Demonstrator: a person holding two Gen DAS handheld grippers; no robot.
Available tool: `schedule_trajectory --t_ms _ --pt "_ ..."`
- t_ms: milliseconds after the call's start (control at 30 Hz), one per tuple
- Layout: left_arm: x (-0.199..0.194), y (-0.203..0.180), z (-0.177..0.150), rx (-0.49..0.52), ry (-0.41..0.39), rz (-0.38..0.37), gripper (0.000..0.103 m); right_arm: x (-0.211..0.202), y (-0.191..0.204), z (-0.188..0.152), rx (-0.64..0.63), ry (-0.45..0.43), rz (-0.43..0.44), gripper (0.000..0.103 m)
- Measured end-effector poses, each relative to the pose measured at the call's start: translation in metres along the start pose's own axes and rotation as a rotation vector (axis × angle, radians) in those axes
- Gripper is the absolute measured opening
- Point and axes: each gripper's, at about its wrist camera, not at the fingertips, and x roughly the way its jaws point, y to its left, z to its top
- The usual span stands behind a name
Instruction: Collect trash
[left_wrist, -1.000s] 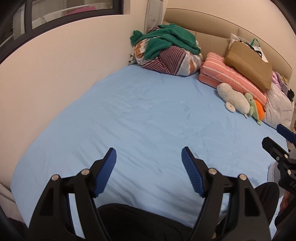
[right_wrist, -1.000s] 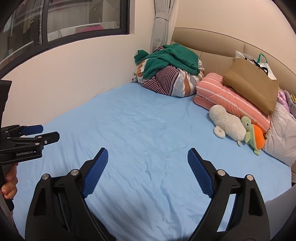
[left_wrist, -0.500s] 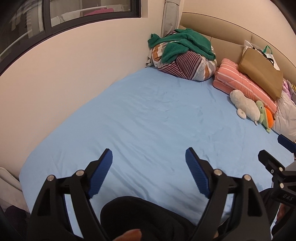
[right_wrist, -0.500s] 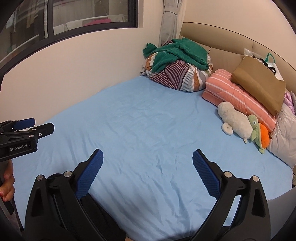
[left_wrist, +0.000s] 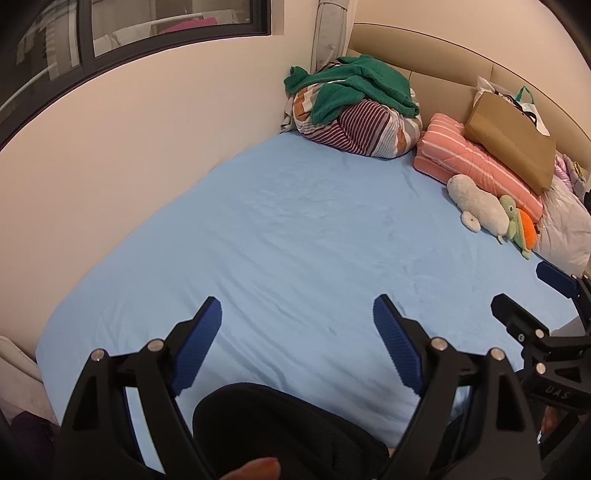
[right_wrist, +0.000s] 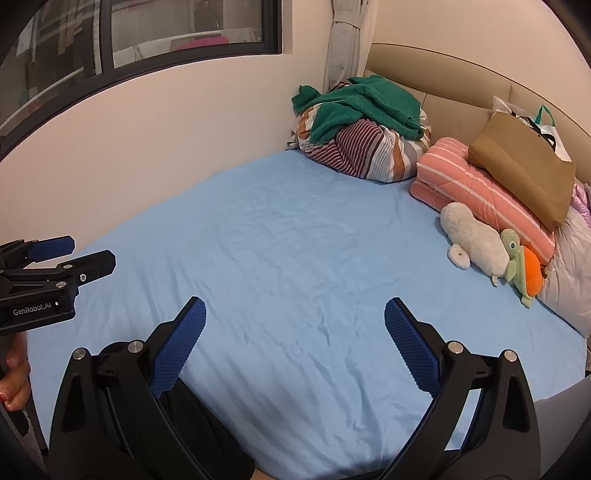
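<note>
My left gripper (left_wrist: 297, 314) is open and empty above the near edge of a bed with a light blue sheet (left_wrist: 295, 229). My right gripper (right_wrist: 295, 317) is open and empty too, over the same near part of the bed (right_wrist: 295, 240). The right gripper also shows at the right edge of the left wrist view (left_wrist: 532, 306), and the left gripper at the left edge of the right wrist view (right_wrist: 74, 254). A brown paper bag (left_wrist: 513, 140) with a white plastic bag (left_wrist: 528, 107) behind it lies on the pillows at the far right. I see no loose trash on the sheet.
A striped bundle of bedding with a green towel (left_wrist: 354, 107) sits in the far corner. A pink striped pillow (left_wrist: 469, 162), a white plush toy (left_wrist: 476, 206) and a green-orange plush turtle (left_wrist: 521, 229) lie along the beige headboard (right_wrist: 461, 92). A wall with a window runs along the left.
Both grippers have pulled back and risen a little, so more of the bed's near edge and the window shows. Both stay open and empty.
</note>
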Motion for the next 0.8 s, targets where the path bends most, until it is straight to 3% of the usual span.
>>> schedule_trajectory --t_ms 800 --pt "-0.0058 -0.007 0.0015 0.009 0.007 -0.009 0.085 -0.005 0.0021 -0.0015 -0.01 -0.008 0.004 0.094"
